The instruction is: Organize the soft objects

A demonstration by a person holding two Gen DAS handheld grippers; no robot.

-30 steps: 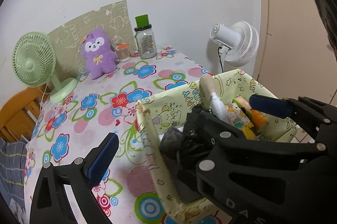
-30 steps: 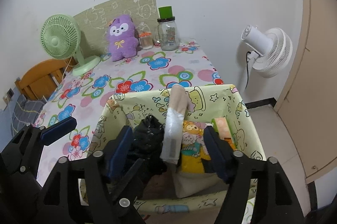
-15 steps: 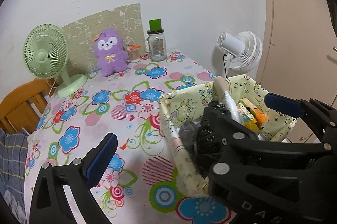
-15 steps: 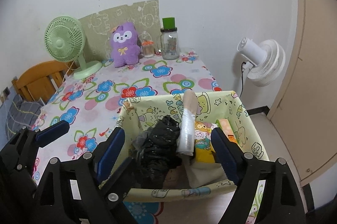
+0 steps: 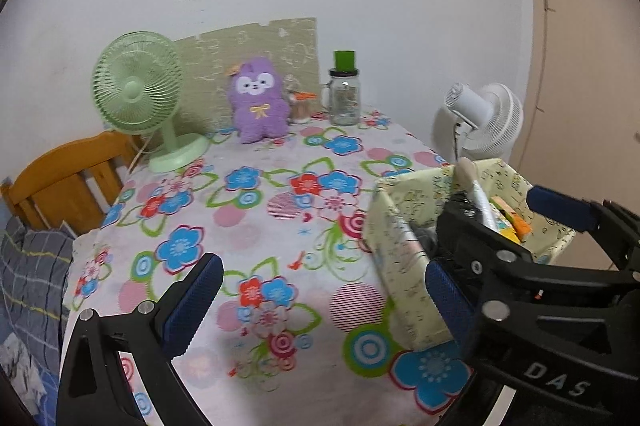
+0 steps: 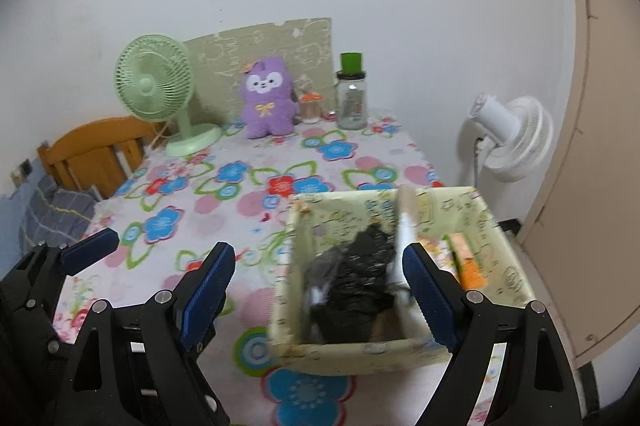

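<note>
A yellow-green printed fabric box stands at the near right edge of the flowered table. Inside lie a crumpled black bag, a beige wrapped roll and orange and yellow packets. My right gripper hangs open above the box's near left corner, touching nothing. My left gripper is open over bare tablecloth left of the box. A purple plush sits upright at the back of the table.
A green desk fan stands back left, a glass jar with a green lid and a small orange-lidded jar beside the plush. A white fan hangs off the table's right side. A wooden chair and plaid cloth are at left.
Both grippers have drawn back and risen from the box, which looks farther off. The right fingers, earlier around the black bag, have spread wider and left it in the box.
</note>
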